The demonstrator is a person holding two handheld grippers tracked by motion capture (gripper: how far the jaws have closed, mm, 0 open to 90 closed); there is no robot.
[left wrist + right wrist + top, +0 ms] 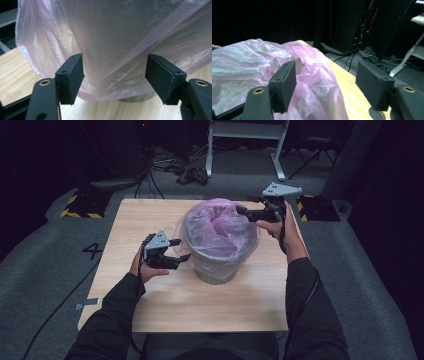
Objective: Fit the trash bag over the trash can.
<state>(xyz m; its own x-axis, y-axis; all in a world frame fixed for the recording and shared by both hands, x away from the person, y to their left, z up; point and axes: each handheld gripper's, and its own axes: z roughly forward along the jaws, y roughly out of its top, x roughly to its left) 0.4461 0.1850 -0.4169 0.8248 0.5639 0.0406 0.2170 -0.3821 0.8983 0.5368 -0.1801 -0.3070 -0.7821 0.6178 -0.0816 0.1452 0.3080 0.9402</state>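
Note:
A grey bin (216,274) stands mid-table, lined with a pink plastic bag (220,231) that drapes over its rim. My left gripper (181,250) is open at the bin's left side, its jaws spread on either side of the hanging bag skirt (115,50) with nothing pinched. The bin's base (136,98) peeks out below the bag. My right gripper (243,213) is open at the bin's far right rim, jaws above the bag's crumpled edge (312,75), one jaw over the bag and one over the table.
The wooden table (150,300) has free room in front of and left of the bin. Its right edge (352,90) runs close to my right gripper. On the floor beyond are cables (170,167), a white frame (245,140) and yellow-black striped bases (82,205).

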